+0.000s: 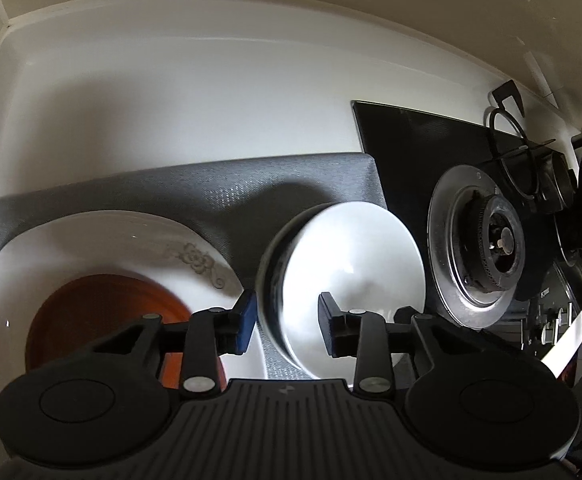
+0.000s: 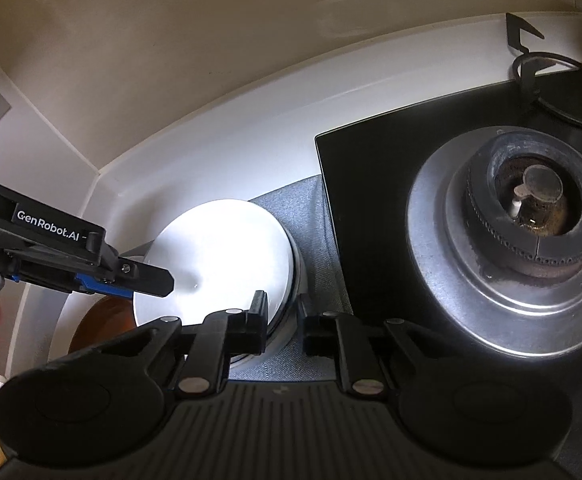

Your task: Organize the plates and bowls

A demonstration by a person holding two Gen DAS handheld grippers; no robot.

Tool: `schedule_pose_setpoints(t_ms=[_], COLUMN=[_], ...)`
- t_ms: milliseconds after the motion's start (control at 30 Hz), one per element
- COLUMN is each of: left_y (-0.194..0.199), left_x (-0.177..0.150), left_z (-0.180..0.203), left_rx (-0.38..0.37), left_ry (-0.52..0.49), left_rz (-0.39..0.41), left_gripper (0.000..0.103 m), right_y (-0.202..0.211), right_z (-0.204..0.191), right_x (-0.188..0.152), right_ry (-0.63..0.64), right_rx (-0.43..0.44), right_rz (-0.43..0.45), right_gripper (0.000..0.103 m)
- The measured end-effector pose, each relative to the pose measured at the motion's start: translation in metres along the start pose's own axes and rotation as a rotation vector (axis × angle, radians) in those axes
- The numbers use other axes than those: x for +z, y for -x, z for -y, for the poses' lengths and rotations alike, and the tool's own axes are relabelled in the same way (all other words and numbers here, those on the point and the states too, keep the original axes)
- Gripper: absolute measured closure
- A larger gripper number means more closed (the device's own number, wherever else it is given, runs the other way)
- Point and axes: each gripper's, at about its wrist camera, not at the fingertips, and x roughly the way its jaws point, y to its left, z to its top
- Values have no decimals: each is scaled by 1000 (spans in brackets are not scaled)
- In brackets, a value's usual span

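Both grippers straddle the white bowl's (image 1: 351, 276) rim near the mat's (image 1: 131, 196) stove-side edge — left gripper (image 1: 287, 320) released, right gripper (image 2: 283, 326) apparently loose. Uneven clamping could tip it.

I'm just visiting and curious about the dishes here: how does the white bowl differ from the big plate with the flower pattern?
The white bowl is deep and narrower; the flowered plate is wide and shallow. The bowl's inside looks plain and empty, while the plate has a grey flower motif on its rim and holds a brown dish. The left gripper has its fingers on either side of the bowl's rim; nothing grips the plate. Both are white and rest on the grey mat.
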Motion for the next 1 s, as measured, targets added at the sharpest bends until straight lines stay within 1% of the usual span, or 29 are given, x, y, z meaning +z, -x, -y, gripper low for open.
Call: schedule_pose_setpoints(t_ms=[133,233,267,300,333,467,533,600,633,667,700,767,833,867,933,1000], left_y=[-3,-10,-13,-15,-18,-31,-37,-39,-39,-39,-38,-38,-40,-41,-43,-50], left_x=[0,3,5,6,7,9,8,4,3,1,-1,-7,-18,-22,-26,-24], left_z=[2,9,12,15,17,15,18,24,26,27,26,26,29,32,38,41], left_rx=[41,61,69,78,85,64,75,96,101,101,93,49,20,24,45,47], left_ry=[-37,-85,-105,-126,-141,-151,-177,-246,-260,-256,-247,-232,-251,-263,-283,-260], left_rz=[16,20,27,34,36,8,4,8,10,6,-2,-25,-46,-37,-21,-31], left_gripper=[65,65,64,65,65,67,70,70,70,70,70,70,70,70,67,61], right_y=[1,3,3,3,3,1,-3,-10,-14,-15,-13,-8,-2,0,-1,-7], right_z=[2,5,5,6,6,7,11,16,19,18,16,12,14,18,24,28], right_x=[-1,0,0,-1,-1,-2,-3,-5,-6,-7,-7,-8,-9,-10,-11,-11], right_ry=[-15,-55,-67,-74,-78,-96,-132,-194,-231,-244,-235,-190,-157,-158,-176,-198], right_rx=[0,24,25,26,26,29,38,66,75,64,42,-15,-44,-37,-10,3], right_rz=[0,1,-3,-4,-4,-10,-22,-38,-49,-47,-40,-46,-53,-59,-78,-107], right_gripper=[86,80,80,77,76,73,67,66,64,64,68,70,71,71,70,66])
